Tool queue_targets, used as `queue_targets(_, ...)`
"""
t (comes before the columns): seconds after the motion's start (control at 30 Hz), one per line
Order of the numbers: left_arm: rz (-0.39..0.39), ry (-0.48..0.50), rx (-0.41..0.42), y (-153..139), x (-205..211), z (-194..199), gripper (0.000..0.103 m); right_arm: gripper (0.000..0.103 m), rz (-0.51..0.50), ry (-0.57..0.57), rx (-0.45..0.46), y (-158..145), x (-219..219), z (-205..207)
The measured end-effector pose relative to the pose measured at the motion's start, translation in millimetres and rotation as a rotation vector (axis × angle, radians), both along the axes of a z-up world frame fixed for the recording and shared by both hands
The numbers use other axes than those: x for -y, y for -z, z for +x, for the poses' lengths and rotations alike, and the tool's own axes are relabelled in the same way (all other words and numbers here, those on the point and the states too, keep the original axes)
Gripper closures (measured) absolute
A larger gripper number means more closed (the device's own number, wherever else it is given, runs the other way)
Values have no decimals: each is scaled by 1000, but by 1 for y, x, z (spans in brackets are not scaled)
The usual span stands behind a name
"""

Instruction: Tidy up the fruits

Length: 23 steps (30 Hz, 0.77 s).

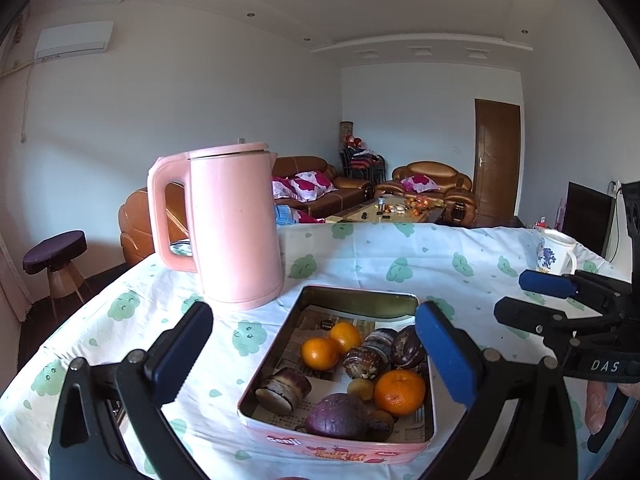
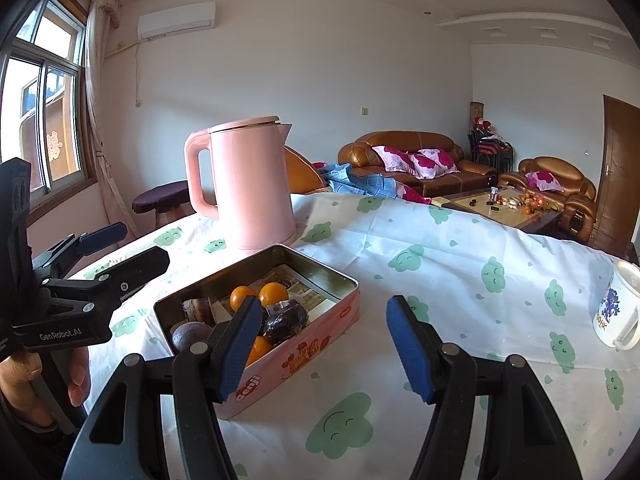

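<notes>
A pink tin box (image 1: 340, 450) lined with newspaper sits on the table and holds oranges (image 1: 399, 392), dark brown-purple fruits (image 1: 338, 416) and a small yellow fruit (image 1: 359, 389). My left gripper (image 1: 316, 354) is open and empty, hovering just above the tin with its fingers astride it. My right gripper (image 2: 324, 344) is open and empty, near the tin's right front corner (image 2: 298, 354); it also shows at the right of the left wrist view (image 1: 532, 300). The left gripper shows at the left of the right wrist view (image 2: 120, 248).
A pink kettle (image 1: 236, 228) stands just behind the tin. A white mug with a blue print (image 2: 618, 312) stands at the table's right. The table carries a white cloth with green prints (image 2: 440, 264). Sofas and a coffee table lie beyond.
</notes>
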<state>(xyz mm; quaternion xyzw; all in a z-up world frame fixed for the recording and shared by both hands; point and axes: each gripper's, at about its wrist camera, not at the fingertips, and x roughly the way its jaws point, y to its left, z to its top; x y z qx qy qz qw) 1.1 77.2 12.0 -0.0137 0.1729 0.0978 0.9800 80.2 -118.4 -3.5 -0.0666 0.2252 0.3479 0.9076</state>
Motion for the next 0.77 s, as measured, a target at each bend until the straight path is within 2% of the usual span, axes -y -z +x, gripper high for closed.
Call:
queue_targets(0.27,20,-1,4,0,4,1,0,37,-1,1,0,0,0,-1)
queue_targets(0.77,8,2,2,1,2,2,0,37,-25,-7,7,3,2,-5)
